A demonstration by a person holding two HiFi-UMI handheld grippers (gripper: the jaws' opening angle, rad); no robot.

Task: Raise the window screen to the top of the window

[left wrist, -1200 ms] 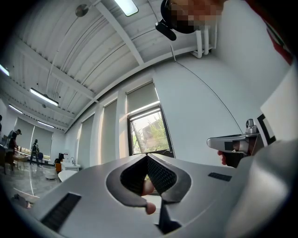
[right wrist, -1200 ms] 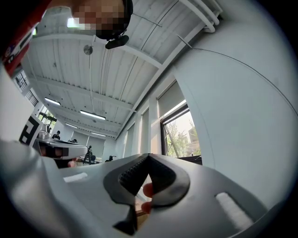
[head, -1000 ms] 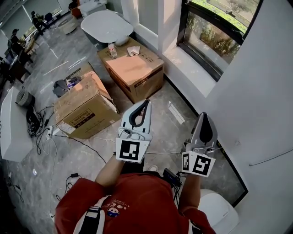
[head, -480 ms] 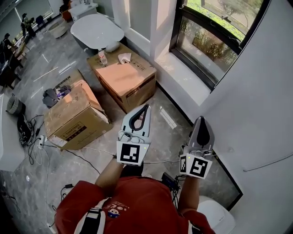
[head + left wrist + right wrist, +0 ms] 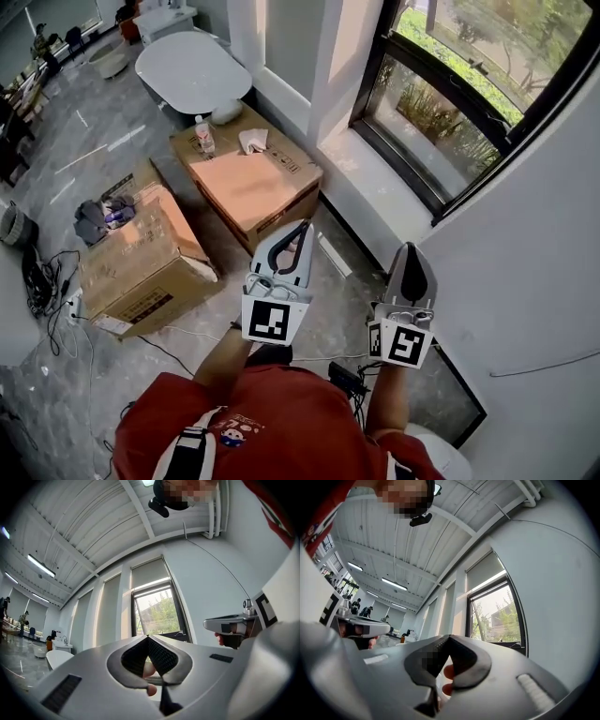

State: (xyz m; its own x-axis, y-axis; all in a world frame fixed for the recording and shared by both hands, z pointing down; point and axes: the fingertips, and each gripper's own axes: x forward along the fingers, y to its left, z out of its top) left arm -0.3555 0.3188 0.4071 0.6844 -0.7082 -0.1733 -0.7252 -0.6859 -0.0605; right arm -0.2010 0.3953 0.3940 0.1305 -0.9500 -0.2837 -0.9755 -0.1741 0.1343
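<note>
The pale grey fabric window screen (image 5: 147,573) hangs flat over the upper part of the black-framed window (image 5: 159,616). Green trees show in the glass below its bottom edge. Only the two gripper views show the screen. The head view shows the window's lower panes and white sill (image 5: 380,187), with a brown cardboard box (image 5: 248,183) at 10 o'clock. The left tongs (image 5: 302,225) and right tongs (image 5: 410,248) are both closed on nothing. They are well apart from the screen, which sits between 12 and 1 o'clock above their tips.
</note>
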